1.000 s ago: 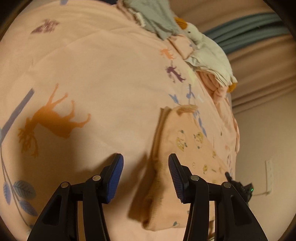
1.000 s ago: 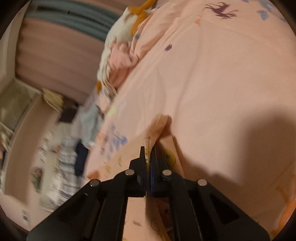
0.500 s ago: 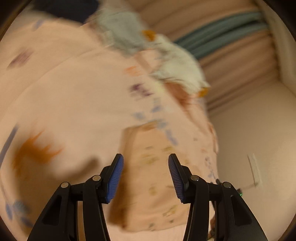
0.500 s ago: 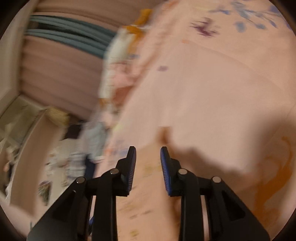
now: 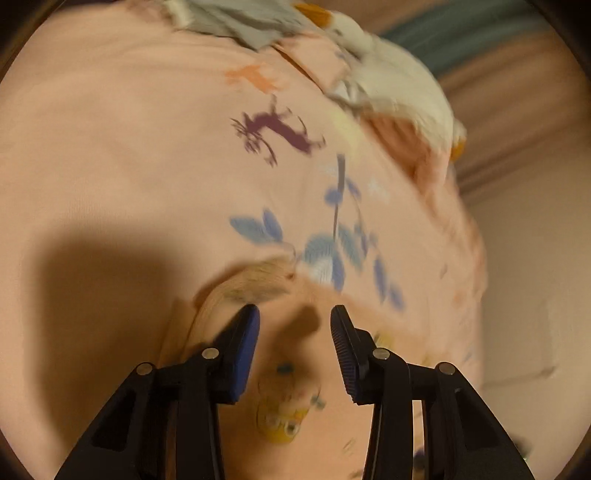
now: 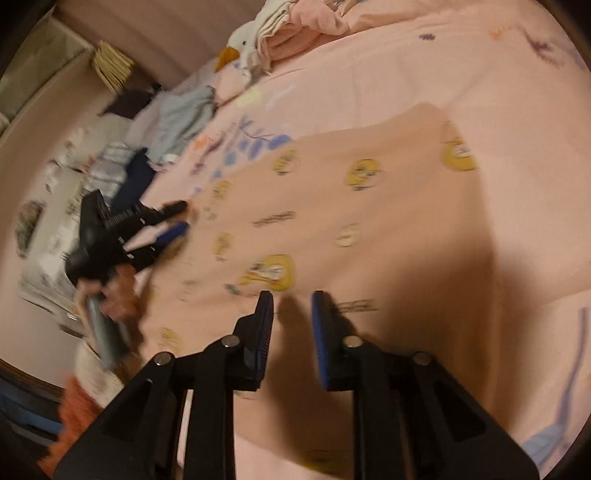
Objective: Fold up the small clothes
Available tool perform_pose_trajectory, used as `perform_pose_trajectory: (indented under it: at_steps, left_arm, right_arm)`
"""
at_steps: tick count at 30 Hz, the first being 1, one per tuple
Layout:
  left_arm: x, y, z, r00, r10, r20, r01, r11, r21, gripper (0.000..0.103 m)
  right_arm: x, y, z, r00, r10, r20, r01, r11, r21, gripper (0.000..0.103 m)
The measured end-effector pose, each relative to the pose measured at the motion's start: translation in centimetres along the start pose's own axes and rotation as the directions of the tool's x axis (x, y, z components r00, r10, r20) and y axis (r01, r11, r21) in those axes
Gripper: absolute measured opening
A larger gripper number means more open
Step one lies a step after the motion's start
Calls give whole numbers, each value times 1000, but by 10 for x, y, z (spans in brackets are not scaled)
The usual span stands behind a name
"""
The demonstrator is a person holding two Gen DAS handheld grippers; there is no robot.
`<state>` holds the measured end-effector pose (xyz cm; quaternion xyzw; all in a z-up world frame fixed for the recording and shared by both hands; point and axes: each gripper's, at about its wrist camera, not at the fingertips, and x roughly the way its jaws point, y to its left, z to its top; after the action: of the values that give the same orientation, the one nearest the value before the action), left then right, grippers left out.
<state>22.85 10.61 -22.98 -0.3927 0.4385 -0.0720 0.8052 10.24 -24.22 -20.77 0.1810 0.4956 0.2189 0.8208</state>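
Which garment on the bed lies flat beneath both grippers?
The peach garment with yellow cartoon prints, spread flat on the sheet. The other clothes sit crumpled in a pile at the bed's far end.

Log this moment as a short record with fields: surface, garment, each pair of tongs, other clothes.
surface: pink bedspread printed with animals and leaves
garment: peach cloth with yellow cartoon prints, spread flat on the bedspread
left tongs: open, over the garment's edge, nothing gripped; jaws have just been closing
right tongs: open with a narrow gap, above the garment, nothing between them; jaws have just been closing
other clothes: heap of pink and white clothes at the far edge of the bed
image quality: motion blur in both views
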Motion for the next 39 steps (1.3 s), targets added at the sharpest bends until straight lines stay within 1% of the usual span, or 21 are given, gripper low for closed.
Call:
perform_pose_trajectory:
  at_steps: [1,2,3,6,9,12,13,15,16,18,19,20,21,22,24,27,30,33,37,38,39]
  left_arm:
    - [-4,5,4,999,13,32,-13,1000,-19,42]
    - [-9,9,7,994,80,69,-78,996,-31,40]
    - [-12,13,9,989,116,87,-114,993,-28,34]
    - [-25,21,8,996,79,41,-76,994,-76,34]
    - [-59,21,-5,996,55,77,-46,992,-114,34]
    - [-89,6,-27,996,-10,93,12,999,-29,34]
    - [-93,-1,-36,995,-41,86,41,999,3,34]
    - [-97,-11,-50,993,-97,66,94,995,37,37]
    - [-95,-13,-59,992,-124,39,122,991,47,38]
    - [-79,-15,-69,993,-110,-35,113,991,66,39]
    - [-67,-14,-74,997,-46,-66,51,995,82,39]
    - [-56,-11,-77,996,40,-76,-32,995,95,38]
    - [-49,-7,-79,995,60,-79,-52,993,104,32]
    - [-49,-3,-80,997,55,-54,-48,992,119,30]
    - [-56,-1,-80,998,36,-54,-29,992,121,28]
    - [-61,8,-81,998,-5,-62,12,993,117,26]
    - [-66,16,-84,998,11,-55,-4,993,122,15]
    - [-69,22,-94,998,-9,-55,11,999,53,14]
    - [-103,38,-120,999,-43,-13,43,999,-31,14]
    - [-113,40,-127,999,-49,3,49,998,-45,16]
    - [-121,39,-133,999,-29,18,30,998,-52,28]
  right_arm:
    - [-2,-4,-2,1000,-17,-5,17,1000,-4,8]
    - [-4,-9,-3,999,-36,-15,36,999,-2,1]
    - [-5,-13,-5,999,-49,-21,49,999,2,0]
    - [-13,-23,-4,998,-54,-12,55,998,12,0]
    - [-32,-21,-12,993,-113,34,113,993,-21,0]
    - [-47,-16,-12,986,-112,125,114,993,-9,18]
    - [-52,-14,-12,982,-104,159,108,994,-13,21]
    - [-51,-10,-13,982,-67,174,70,997,-14,27]
    - [-47,-9,-14,987,-34,159,35,999,-1,27]
    - [-35,-3,-16,992,20,124,-22,1000,13,27]
    - [-27,1,-19,996,26,87,-27,1000,9,27]
    - [-17,4,-21,999,-10,43,10,1000,-3,27]
    - [-8,9,-23,998,-59,17,59,998,-26,22]
    - [-4,14,-27,994,-102,32,104,991,-79,21]
    - [-6,25,-33,987,-149,65,158,971,-179,21]
    - [-9,28,-40,982,-170,86,186,957,-225,22]
    - [-16,18,-44,986,-147,80,161,964,-210,22]
    - [-24,4,-50,994,-87,73,95,988,-123,23]
    - [-36,-14,-56,998,-7,70,10,999,-36,23]
    - [-38,-19,-56,998,10,65,-9,1000,-10,24]
    - [-39,-23,-56,998,31,62,-32,999,10,23]
